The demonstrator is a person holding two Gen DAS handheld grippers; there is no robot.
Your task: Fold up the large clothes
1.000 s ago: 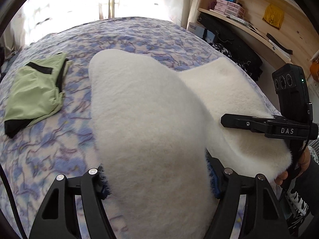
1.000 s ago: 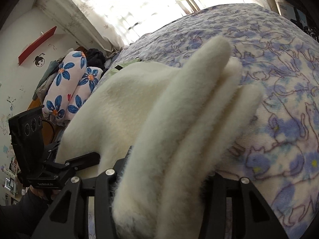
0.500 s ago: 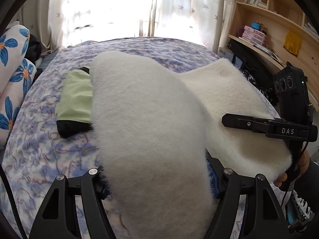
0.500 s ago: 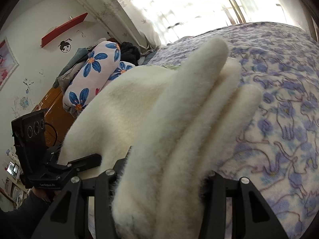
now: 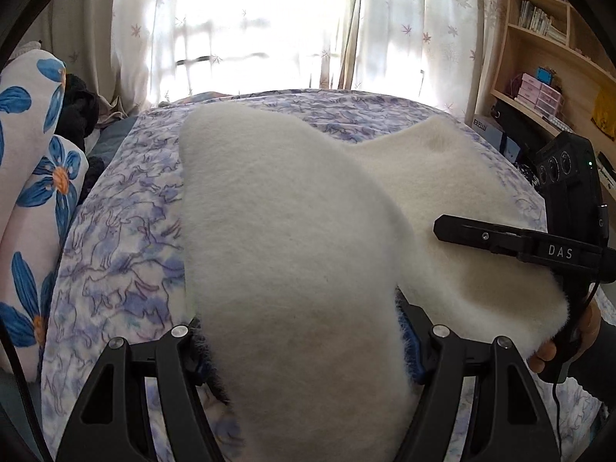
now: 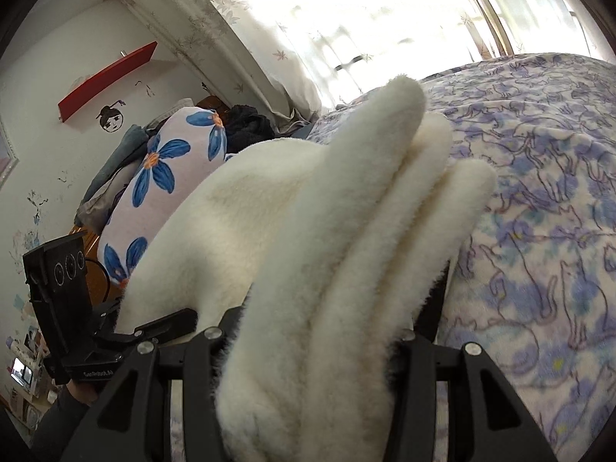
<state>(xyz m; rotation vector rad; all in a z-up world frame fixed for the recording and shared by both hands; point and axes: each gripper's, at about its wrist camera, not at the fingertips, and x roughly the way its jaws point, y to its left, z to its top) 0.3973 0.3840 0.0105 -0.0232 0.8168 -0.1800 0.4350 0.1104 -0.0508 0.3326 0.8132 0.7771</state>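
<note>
A large white fleece garment (image 5: 292,238) is held up over the bed. My left gripper (image 5: 304,346) is shut on one thick bunched end of it. My right gripper (image 6: 308,342) is shut on the other end, where the fleece (image 6: 346,238) stacks in several folds. The right gripper also shows in the left wrist view (image 5: 500,238) at the right, and the left gripper shows in the right wrist view (image 6: 154,331) at the lower left. The fleece hides the fingertips of both grippers.
The bed has a purple and blue patterned cover (image 5: 115,254). A white pillow with blue flowers (image 5: 34,177) lies at its left, also in the right wrist view (image 6: 161,177). Wooden shelves (image 5: 546,77) stand at the right. A bright curtained window (image 5: 250,27) is behind.
Both grippers have risen and tilted up with the fleece held between them. The green garment on the bed has dropped out of view behind the fleece.
</note>
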